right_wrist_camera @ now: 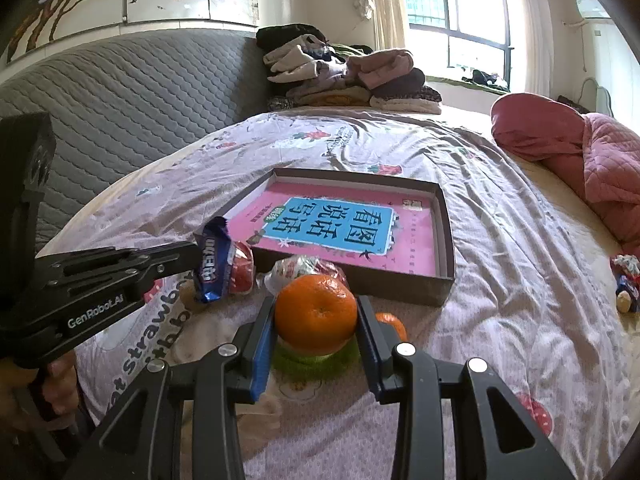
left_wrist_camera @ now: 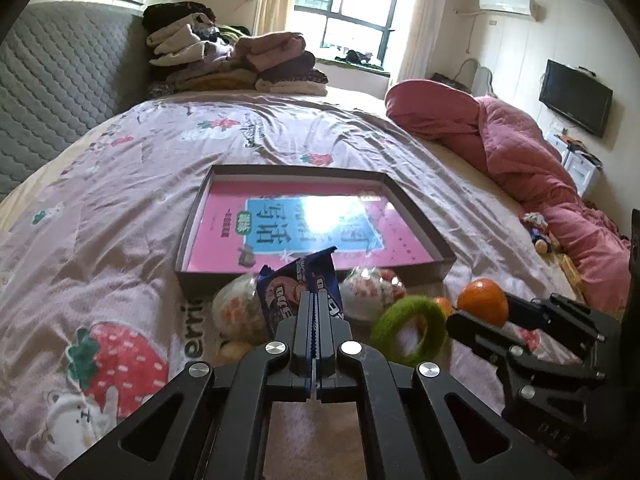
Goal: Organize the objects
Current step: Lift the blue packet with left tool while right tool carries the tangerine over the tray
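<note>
My left gripper (left_wrist_camera: 315,300) is shut on a blue Oreo packet (left_wrist_camera: 298,286) and holds it above the bed, just in front of the shallow brown box (left_wrist_camera: 192,232) with a pink book (left_wrist_camera: 224,236) in it. The packet also shows in the right wrist view (right_wrist_camera: 214,266), held by the left gripper (right_wrist_camera: 192,258). My right gripper (right_wrist_camera: 316,312) is shut on an orange (right_wrist_camera: 316,314), above a green felt ring (right_wrist_camera: 316,360). In the left wrist view the orange (left_wrist_camera: 482,300) and ring (left_wrist_camera: 410,330) sit at lower right.
Wrapped snacks (left_wrist_camera: 368,290) and a second small orange (right_wrist_camera: 390,322) lie in front of the box. A pink quilt (left_wrist_camera: 520,160) lies at the right, folded clothes (left_wrist_camera: 232,60) at the back, a grey headboard (left_wrist_camera: 60,88) on the left. A small toy (left_wrist_camera: 538,232) lies by the quilt.
</note>
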A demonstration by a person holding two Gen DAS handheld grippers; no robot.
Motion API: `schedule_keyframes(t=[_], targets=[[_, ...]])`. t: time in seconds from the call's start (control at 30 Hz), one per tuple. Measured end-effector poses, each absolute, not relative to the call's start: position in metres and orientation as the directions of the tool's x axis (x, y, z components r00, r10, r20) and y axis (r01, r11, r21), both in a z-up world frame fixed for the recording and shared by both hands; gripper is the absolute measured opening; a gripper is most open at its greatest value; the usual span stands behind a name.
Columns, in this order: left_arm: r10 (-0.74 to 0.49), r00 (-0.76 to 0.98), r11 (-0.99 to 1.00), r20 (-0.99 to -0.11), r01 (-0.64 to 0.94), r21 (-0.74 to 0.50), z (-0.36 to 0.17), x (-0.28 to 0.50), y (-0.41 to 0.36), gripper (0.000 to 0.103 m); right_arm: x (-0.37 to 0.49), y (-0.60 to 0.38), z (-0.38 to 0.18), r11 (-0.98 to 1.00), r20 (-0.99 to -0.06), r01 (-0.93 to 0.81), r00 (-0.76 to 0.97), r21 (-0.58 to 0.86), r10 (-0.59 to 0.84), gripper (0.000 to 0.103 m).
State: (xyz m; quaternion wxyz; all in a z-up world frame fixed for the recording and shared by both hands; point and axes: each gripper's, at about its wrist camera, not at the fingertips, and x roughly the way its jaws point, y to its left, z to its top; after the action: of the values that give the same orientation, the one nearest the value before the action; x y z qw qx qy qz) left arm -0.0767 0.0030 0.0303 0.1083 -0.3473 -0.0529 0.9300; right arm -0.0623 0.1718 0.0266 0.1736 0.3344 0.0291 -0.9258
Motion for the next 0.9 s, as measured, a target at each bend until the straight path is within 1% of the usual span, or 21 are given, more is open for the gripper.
schedule_keyframes(t=[0.43, 0.9], targets=[[0.247, -0.752, -0.969, -0.611, -0.186, -0.162, 0.045, -0.107, 0.013, 0.0, -0.084, 0.175, 0.032, -0.94, -0.626, 0.334, -0.721, 0.064, -0.299, 0.038], [0.236, -0.746, -0.972, -0.622, -0.17, -0.164, 0.042, -0.13, 0.008, 0.0, -0.121, 0.174, 0.033, -0.946, -0.641, 0.321, -0.717, 0.048, -0.276, 0.038]])
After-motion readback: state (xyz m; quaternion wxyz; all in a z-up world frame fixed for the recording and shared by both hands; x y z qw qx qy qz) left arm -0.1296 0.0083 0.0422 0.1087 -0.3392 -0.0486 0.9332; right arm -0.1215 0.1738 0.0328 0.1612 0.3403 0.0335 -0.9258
